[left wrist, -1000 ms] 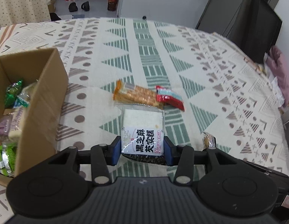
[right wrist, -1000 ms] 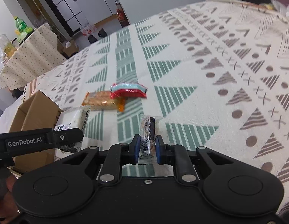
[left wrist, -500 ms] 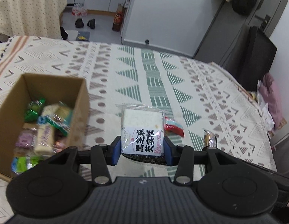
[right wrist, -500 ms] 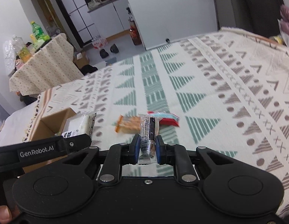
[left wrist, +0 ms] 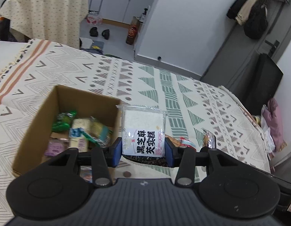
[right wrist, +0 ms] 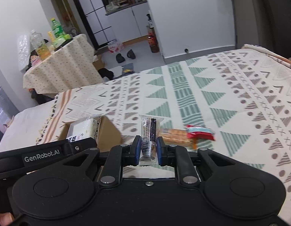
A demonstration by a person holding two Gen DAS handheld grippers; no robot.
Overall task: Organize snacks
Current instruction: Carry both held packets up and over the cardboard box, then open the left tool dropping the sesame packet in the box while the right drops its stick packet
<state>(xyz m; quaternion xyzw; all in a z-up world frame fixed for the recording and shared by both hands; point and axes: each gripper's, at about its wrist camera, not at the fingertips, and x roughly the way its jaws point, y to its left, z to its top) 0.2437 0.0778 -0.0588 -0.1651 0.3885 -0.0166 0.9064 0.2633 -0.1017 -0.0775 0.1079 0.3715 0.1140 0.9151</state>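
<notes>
Brown corrugated cardboard box [left wrist: 42, 124] at far left on the cream bedspread patterned with green and grey triangles [left wrist: 192, 98], open-topped, holding a jumble of wrapped snacks: a green foil packet [left wrist: 63, 121], a pale yellow wafer bar in clear wrap [left wrist: 79, 131], a mauve packet [left wrist: 56, 147]. Just right of the box's near corner, raised above the cloth: a square clear-wrapped white sesame cake with bold black characters on its label [left wrist: 143, 131], pinched at its lower sides between the blue pads of the left gripper [left wrist: 143, 151], jaws set about the packet's width apart and closed firmly against it. Behind that packet, partly hidden, lying on the bedspread: an orange packet of biscuits [right wrist: 175, 136] touching a red and pale-blue sachet [right wrist: 200, 132] on its right. Farther right: a narrow clear-wrapped dark-striped snack stick [right wrist: 150, 133], standing upright, clamped between the blue pads of the right gripper [right wrist: 148, 150], jaws nearly together with only the thin packet between them, lifted clear of the cloth. Seen from the right wrist, left gripper's black body marked "GenRobot.AI", carrying the white cake over the box's edge. Blurred at the frame's bottom left corner, a bit of a hand [right wrist: 4, 219].
</notes>
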